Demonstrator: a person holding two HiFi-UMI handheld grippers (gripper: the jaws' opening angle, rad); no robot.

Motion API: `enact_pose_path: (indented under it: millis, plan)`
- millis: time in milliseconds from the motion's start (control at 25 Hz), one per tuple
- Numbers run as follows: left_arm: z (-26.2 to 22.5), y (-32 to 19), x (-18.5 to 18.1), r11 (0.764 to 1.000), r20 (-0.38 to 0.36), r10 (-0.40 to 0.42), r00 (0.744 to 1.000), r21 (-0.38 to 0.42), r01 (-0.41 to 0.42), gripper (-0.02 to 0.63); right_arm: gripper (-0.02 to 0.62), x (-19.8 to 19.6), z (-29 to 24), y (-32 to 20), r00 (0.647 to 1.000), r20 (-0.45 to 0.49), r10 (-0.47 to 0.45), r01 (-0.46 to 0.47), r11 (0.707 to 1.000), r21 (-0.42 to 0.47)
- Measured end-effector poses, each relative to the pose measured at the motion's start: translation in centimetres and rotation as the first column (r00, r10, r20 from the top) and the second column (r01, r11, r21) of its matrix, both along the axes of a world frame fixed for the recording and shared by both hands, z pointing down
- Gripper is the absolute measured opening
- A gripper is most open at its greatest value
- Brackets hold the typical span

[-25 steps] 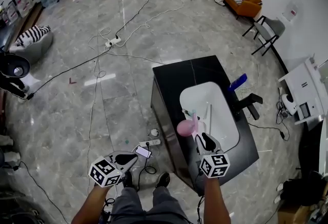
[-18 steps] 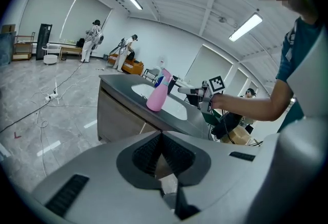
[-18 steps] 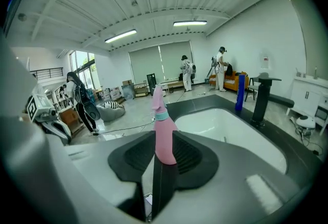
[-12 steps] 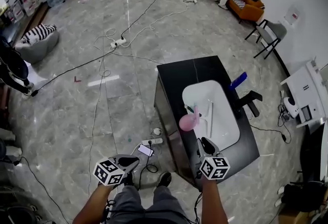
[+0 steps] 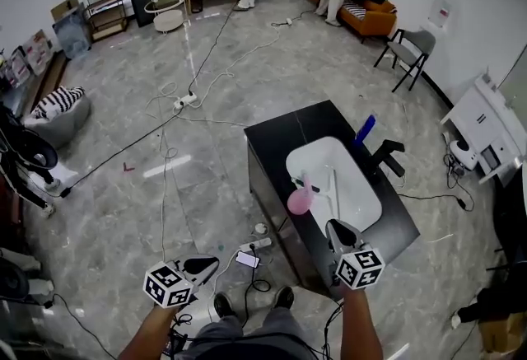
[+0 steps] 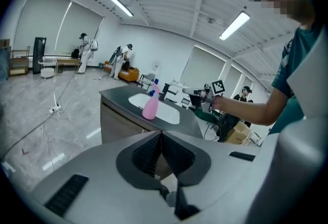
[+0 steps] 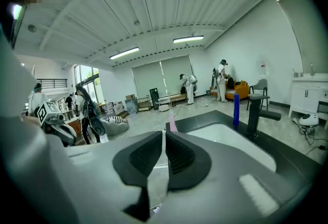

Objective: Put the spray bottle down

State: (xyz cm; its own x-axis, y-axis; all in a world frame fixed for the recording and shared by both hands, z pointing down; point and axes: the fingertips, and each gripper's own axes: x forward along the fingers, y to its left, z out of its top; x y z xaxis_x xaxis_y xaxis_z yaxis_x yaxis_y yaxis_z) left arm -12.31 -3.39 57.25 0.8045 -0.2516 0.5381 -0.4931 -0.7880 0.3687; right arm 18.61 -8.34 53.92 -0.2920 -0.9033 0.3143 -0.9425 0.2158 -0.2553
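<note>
The pink spray bottle (image 5: 299,200) stands upright by itself on the near left rim of the white sink (image 5: 350,185), free of both grippers. It also shows in the left gripper view as the pink bottle (image 6: 150,105), and its top (image 7: 172,124) peeks just above the right jaws. My right gripper (image 5: 336,228) hangs over the counter's near end, a short way back from the bottle. Its jaws are closing to a thin slit (image 7: 164,138) with nothing between them. My left gripper (image 5: 210,264) is off to the counter's left over the floor, shut and empty (image 6: 161,138).
The black counter (image 5: 280,132) holds the sink, a black faucet (image 5: 387,154) and a blue bottle (image 5: 365,128) at its far right. Cables and a power strip (image 5: 255,245) lie on the floor beside it. People stand far back by an orange sofa (image 5: 370,11).
The right gripper has drawn back from the bottle and its jaws have narrowed. Both grippers have risen. The bottle stays standing on the sink rim.
</note>
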Motion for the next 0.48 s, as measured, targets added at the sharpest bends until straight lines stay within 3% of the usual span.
enact_pose_path:
  millis: [320,480]
  plan:
    - [-5.2,-4.9,-0.9,0.987,-0.05,-0.014,0.999,0.16,0.022,0.006,0.019,-3.0,-4.3,-0.3,0.999,-0.01,-0.041,0.041,0.996,0.083]
    - [-8.2,-6.3,-2.2,0.97,-0.045,0.005,0.999,0.243,0.006,0.006,0.011,-5.1,-9.6,0.0,0.993,-0.08,-0.085,0.096,0.984,0.149]
